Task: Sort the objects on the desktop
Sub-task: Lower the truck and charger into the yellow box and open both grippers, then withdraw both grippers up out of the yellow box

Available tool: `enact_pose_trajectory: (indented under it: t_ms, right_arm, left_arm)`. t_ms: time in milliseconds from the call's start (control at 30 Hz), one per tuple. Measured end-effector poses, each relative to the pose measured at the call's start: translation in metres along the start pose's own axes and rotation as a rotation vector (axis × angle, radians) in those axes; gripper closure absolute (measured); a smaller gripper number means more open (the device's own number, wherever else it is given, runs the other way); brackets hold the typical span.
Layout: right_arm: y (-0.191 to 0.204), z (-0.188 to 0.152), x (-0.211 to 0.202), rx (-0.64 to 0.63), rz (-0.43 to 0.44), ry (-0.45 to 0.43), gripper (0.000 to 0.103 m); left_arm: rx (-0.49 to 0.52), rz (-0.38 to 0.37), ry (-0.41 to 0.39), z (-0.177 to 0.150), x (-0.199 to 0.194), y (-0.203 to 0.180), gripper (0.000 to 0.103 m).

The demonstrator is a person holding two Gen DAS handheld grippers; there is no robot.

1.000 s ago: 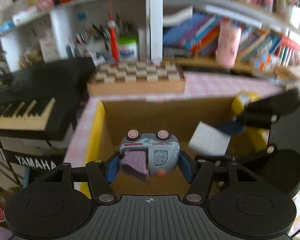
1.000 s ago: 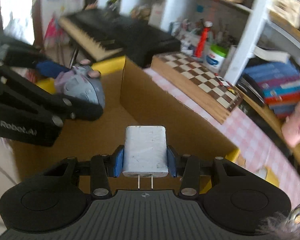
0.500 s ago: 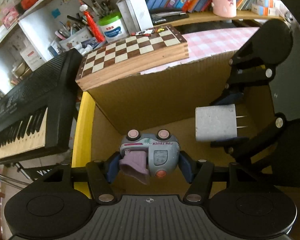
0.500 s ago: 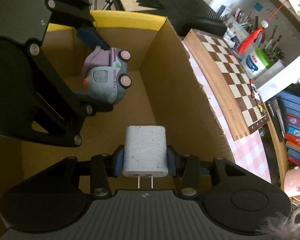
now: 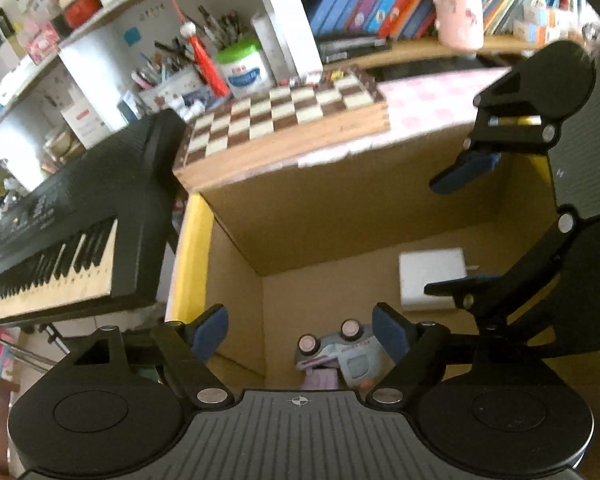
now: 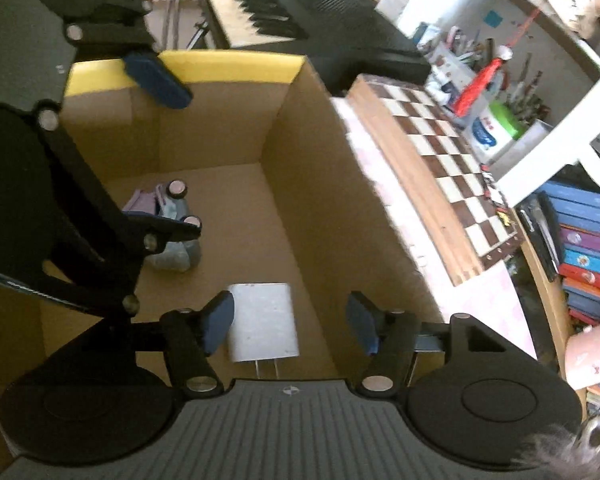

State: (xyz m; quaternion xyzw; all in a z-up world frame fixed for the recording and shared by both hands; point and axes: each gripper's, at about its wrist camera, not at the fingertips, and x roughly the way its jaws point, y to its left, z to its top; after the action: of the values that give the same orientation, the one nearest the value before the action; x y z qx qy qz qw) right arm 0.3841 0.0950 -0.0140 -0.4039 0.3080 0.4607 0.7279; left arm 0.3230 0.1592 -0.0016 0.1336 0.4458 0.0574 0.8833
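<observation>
A grey-blue toy truck (image 5: 340,356) lies on the floor of the cardboard box (image 5: 340,208), below my open left gripper (image 5: 300,330). It also shows in the right wrist view (image 6: 168,220), partly behind the left gripper's finger. A white plug charger (image 6: 262,328) lies flat on the box floor under my open right gripper (image 6: 290,324), prongs toward the camera. The charger also shows in the left wrist view (image 5: 432,278). Both grippers hover over the box and hold nothing.
The box (image 6: 300,184) has a yellow-taped rim (image 6: 188,68). A wooden chessboard (image 5: 284,116) lies on the pink checked tablecloth beside it. A black keyboard (image 5: 72,216) stands to the left. Shelves with books (image 5: 372,4), pens and a pink cup (image 5: 456,4) are behind.
Both grippers have opened. The toy truck and the white charger have dropped from the fingers onto the box floor.
</observation>
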Motion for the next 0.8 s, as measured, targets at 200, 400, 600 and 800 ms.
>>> enact_pose_trajectory:
  t_ms: [200, 400, 600, 800]
  right_arm:
    - [-0.006, -0.007, -0.034, 0.07, -0.036, -0.092, 0.043]
    - [-0.008, -0.02, -0.079, 0.196, -0.082, -0.206, 0.042]
    - [0.0, -0.036, -0.123, 0.298, -0.149, -0.291, 0.042]
    - [0.011, -0.055, -0.155, 0.461, -0.2, -0.383, 0.035]
  left_arm:
    - [-0.047, -0.01, -0.105, -0.001, -0.034, 0.004, 0.017]
    - [-0.078, -0.017, -0.205, -0.007, -0.07, 0.003, 0.017]
    - [-0.14, -0.022, -0.301, -0.021, -0.104, 0.002, 0.016]
    - [-0.196, 0.043, -0.363, -0.042, -0.132, -0.002, 0.015]
